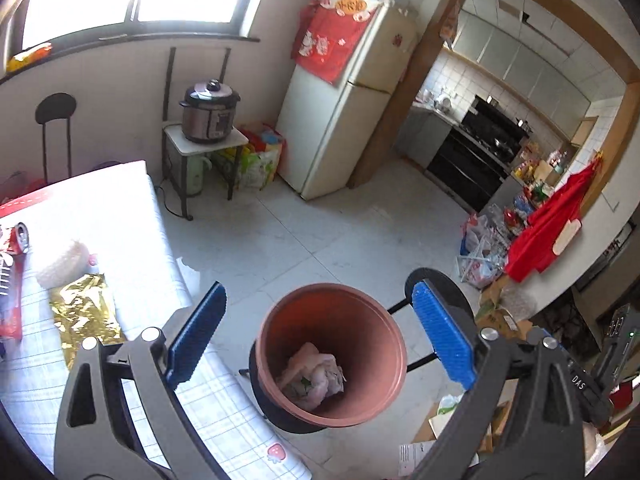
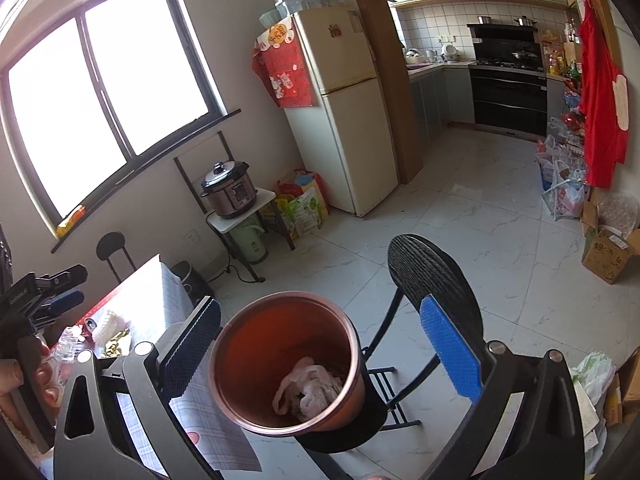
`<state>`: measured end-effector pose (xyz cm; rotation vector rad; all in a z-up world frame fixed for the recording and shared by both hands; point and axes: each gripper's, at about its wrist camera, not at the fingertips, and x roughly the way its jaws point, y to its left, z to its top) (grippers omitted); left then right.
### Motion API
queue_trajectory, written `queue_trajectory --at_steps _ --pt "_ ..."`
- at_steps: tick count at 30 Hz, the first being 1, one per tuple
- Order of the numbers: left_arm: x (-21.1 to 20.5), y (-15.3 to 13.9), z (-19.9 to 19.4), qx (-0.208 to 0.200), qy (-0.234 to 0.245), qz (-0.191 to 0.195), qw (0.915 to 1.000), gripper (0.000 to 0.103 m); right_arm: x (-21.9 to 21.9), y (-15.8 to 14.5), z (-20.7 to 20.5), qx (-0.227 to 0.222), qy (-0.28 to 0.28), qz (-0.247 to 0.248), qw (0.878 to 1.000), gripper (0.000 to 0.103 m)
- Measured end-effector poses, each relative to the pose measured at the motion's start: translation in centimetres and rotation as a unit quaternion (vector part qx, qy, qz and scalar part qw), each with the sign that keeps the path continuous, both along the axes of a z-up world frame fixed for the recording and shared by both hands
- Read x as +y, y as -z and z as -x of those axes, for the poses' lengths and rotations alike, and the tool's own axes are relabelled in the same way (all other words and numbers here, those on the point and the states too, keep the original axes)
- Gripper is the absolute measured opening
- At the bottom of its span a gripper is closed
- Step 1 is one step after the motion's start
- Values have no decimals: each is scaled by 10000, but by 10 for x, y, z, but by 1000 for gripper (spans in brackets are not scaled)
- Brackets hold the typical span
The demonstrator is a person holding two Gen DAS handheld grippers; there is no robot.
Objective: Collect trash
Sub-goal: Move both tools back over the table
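A terracotta-coloured bin point(image 1: 340, 320) stands on a black chair seat beside the table, with a crumpled pinkish plastic bag point(image 1: 316, 380) at its bottom. My left gripper point(image 1: 320, 300) hovers above the bin, open wide with nothing between its blue pads point(image 1: 196, 336). On the table lie a gold foil wrapper point(image 1: 84, 316), a white foam net point(image 1: 64, 262), a red can point(image 1: 20, 236) and a red packet point(image 1: 10, 300). My right gripper point(image 2: 320, 304) is also open over the bin point(image 2: 280, 328) and holds nothing. The bag point(image 2: 308, 392) shows inside.
The table's checked cloth point(image 1: 132, 240) reaches the bin's left side. A black chair back point(image 2: 432, 272) rises behind the bin. A hand point(image 2: 24, 372) holds the left gripper point(image 2: 72, 286) over the table. Fridge point(image 1: 340, 112), cooker stand point(image 1: 204, 140) and boxes point(image 2: 608, 252) line the tiled floor.
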<state>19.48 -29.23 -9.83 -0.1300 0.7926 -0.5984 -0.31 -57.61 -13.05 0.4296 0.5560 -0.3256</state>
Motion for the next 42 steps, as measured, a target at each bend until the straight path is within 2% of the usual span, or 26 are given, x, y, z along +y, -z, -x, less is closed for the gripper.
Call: queue_trajectory --at_steps 4,8,15,18,20,22,25,28,35,39,42 --pt "46 -18 15 -209 -620 53 9978 93 12 -5 -25 -46 -456 -50 9989 98" --pt "111 -25 32 -252 -1416 138 9895 93 28 -6 -54 -24 -1003 -126 9949 98" --pt "233 -24 83 -245 -2889 182 9569 94 86 -9 -107 191 -1996 -130 9796 98" --pt "279 -19 100 -117 -3124 115 9498 98 125 -13 -117 253 -2218 15 9748 98" --pt "304 -15 108 -40 -3282 -42 9446 97 152 -15 -121 230 -2353 -81 9716 98" --pt "328 -10 117 -42 -3529 -228 9354 97 178 -16 -125 278 -2505 -148 9676 98" --pt "363 4 126 42 -3763 -219 9262 97 218 -16 -133 453 -2828 -70 9581 98" --pt "386 15 131 56 -3810 -272 9242 98 254 -18 -140 535 -3060 70 9505 98" --pt "416 30 122 -143 -3549 -723 9320 98 313 -15 -159 626 -3111 116 9483 98" --pt "437 45 109 -13 -3397 -792 9372 98 345 0 -172 910 -3130 88 9454 98" --pt "459 61 96 205 -3419 -772 9363 97 366 8 -176 986 -3177 98 9430 98"
